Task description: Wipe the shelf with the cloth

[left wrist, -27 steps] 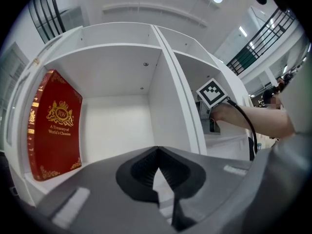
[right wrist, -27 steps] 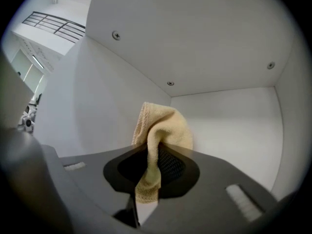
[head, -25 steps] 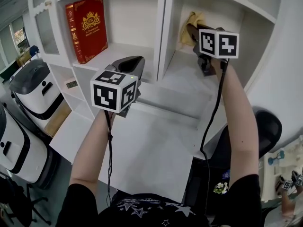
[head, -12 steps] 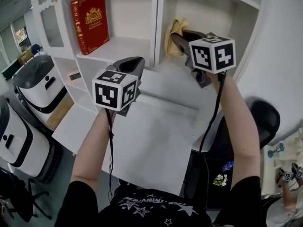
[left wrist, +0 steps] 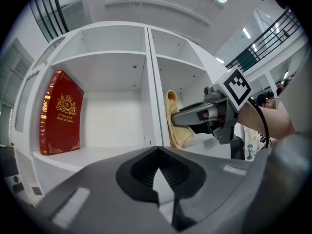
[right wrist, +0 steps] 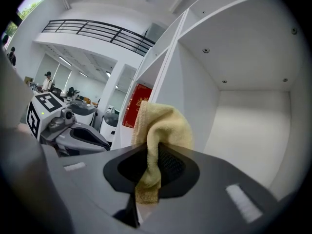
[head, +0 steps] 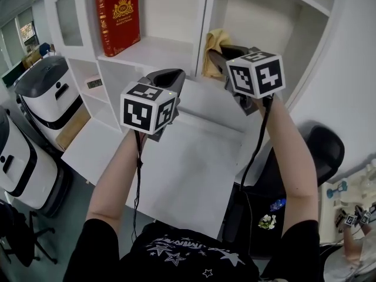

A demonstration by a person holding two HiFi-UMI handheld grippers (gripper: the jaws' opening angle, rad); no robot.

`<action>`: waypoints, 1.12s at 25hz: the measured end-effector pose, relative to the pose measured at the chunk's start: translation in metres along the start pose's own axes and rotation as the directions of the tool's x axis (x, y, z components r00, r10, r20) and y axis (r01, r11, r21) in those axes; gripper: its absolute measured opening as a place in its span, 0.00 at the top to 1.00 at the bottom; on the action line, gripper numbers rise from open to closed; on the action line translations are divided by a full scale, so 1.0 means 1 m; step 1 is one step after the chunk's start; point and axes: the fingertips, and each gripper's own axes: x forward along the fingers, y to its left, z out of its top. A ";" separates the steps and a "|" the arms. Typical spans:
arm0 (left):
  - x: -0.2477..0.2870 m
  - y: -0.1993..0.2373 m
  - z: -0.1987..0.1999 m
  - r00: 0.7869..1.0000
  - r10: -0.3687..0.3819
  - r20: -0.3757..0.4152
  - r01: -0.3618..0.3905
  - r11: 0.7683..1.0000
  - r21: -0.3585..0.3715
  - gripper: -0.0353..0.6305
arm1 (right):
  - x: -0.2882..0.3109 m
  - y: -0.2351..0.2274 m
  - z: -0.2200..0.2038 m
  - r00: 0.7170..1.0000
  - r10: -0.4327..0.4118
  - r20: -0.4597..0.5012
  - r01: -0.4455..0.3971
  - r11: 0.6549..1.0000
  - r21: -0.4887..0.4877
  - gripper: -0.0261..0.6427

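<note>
Yellow cloth [right wrist: 163,126] hangs pinched between the jaws of the right gripper [right wrist: 148,167], at the opening of the right compartment of the white shelf [head: 147,49]. The left gripper [left wrist: 156,169] has its jaws together with nothing between them, and it is in front of the compartment with the red book [left wrist: 61,113].

I hold my left arm [head: 116,175] and right arm [head: 292,157] out in front of me. My left gripper [head: 166,76] is closer to me, jaws together with nothing in them. My right gripper [head: 216,56] reaches farther ahead, jaws pinched tight on the yellow cloth [right wrist: 163,123].
</note>
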 end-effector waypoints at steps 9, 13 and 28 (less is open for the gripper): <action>0.010 0.019 0.013 0.999 -0.031 0.032 0.031 0.999 -0.006 0.94 | 0.016 -0.015 -0.008 0.998 -0.040 -0.053 0.041 0.999 0.031 0.85; 0.018 0.023 0.019 0.998 -0.052 0.038 0.052 0.999 0.000 0.95 | 0.024 -0.028 -0.010 0.995 -0.066 -0.080 0.068 0.997 0.035 0.85; 0.041 0.050 0.040 0.993 -0.093 0.068 0.092 0.995 0.024 0.95 | 0.063 -0.098 -0.022 0.966 -0.203 -0.159 0.219 0.971 0.093 0.85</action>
